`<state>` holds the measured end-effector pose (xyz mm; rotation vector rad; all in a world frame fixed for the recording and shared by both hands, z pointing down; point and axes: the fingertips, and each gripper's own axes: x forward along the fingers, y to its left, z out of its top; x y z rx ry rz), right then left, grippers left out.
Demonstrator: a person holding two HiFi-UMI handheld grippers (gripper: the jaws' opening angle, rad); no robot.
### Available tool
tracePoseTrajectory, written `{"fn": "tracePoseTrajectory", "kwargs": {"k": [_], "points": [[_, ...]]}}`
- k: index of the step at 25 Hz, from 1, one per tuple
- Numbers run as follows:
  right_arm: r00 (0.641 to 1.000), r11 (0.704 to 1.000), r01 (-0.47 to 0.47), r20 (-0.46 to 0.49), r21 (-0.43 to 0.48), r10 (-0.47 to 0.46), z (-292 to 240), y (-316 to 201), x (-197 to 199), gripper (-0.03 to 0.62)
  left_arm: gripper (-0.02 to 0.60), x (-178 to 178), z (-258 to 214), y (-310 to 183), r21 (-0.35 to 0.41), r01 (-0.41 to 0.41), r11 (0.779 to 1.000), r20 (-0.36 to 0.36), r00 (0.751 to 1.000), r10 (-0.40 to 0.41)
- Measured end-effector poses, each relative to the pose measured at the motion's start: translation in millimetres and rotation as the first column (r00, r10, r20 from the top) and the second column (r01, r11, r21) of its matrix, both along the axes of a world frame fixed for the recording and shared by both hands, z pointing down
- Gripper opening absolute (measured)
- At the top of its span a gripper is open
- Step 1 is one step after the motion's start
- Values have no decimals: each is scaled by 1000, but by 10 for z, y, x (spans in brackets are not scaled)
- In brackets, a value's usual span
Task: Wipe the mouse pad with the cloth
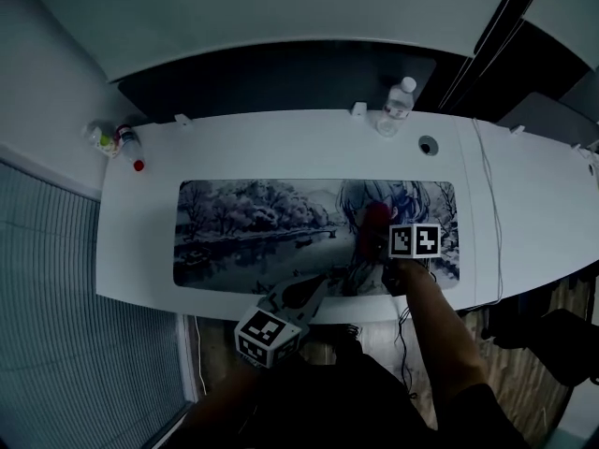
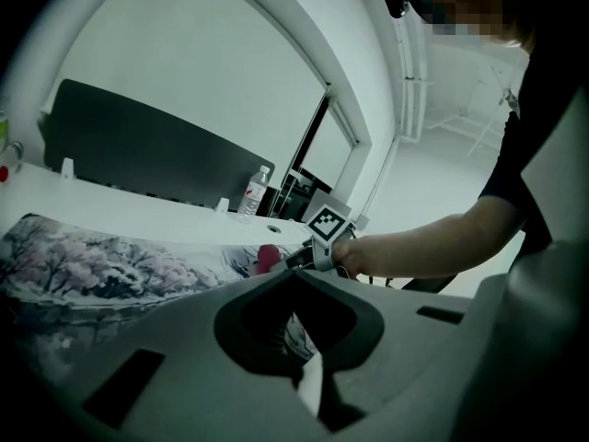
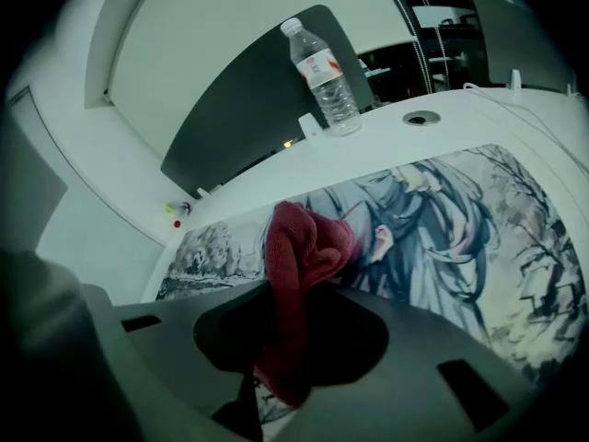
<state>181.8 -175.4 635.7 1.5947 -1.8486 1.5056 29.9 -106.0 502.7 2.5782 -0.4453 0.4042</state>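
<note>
White curved desk (image 1: 524, 195) across the frame, and along its middle lies a long printed mouse pad (image 1: 253, 218), snowy trees and a drawn figure on it, with a clear plastic water bottle (image 1: 397, 104) standing well behind. Right gripper (image 3: 293, 362) has its jaws clamped on a bunched dark red terry cloth (image 3: 308, 242), and the wad sits on the pad's right part, over the figure. Left gripper (image 2: 306, 376) is at the pad's near edge, jaws drawn together on nothing. So the wiping step looks to be in hand, with the long stretch to the left there to be covered. Next move calls for firm downward pressure and a steady leftward sweep, without dragging the pad.
</note>
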Motion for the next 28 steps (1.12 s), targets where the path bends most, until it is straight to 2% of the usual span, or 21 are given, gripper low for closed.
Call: {"fn": "tracePoseTrajectory", "kwargs": {"k": [15, 28], "points": [[987, 987, 162, 18, 21, -162, 30, -773, -1667, 107, 6, -1370, 112, -450, -10, 160, 987, 4, 987, -160], [958, 958, 283, 31, 41, -284, 45, -1231, -3053, 107, 6, -2376, 172, -752, -14, 237, 971, 12, 972, -237]]}}
